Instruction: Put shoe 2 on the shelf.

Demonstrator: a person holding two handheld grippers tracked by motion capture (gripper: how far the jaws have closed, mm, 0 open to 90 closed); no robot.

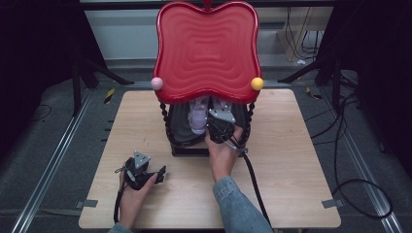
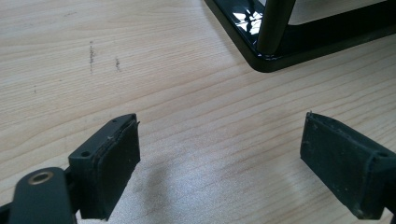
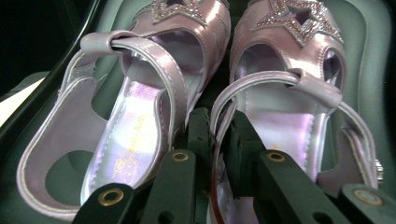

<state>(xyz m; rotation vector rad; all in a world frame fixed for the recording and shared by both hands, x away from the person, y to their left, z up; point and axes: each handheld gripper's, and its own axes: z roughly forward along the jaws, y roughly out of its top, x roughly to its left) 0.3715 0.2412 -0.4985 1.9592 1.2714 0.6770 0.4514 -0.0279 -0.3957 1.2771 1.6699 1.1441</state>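
A pair of shiny pink sandals with glittery stars lies in the dark lower tray (image 1: 180, 135) of a small stand. In the right gripper view the left sandal (image 3: 126, 135) and the right sandal (image 3: 280, 121) lie side by side, toes pointing away. My right gripper (image 3: 217, 122) is shut on the inner side wall of the right sandal, beside its strap. In the high view that gripper (image 1: 214, 119) reaches under the stand's red top toward a sandal (image 1: 198, 116). My left gripper (image 1: 160, 173) rests low over the table at front left, open and holding nothing (image 2: 224, 154).
The stand has a big red apple-shaped top (image 1: 206, 48) with a pink knob (image 1: 157, 83) and a yellow knob (image 1: 257, 83), on twisted black posts. Its black base corner (image 2: 280, 56) lies just ahead of the left gripper. The wooden table (image 1: 291, 170) has bare room on both sides.
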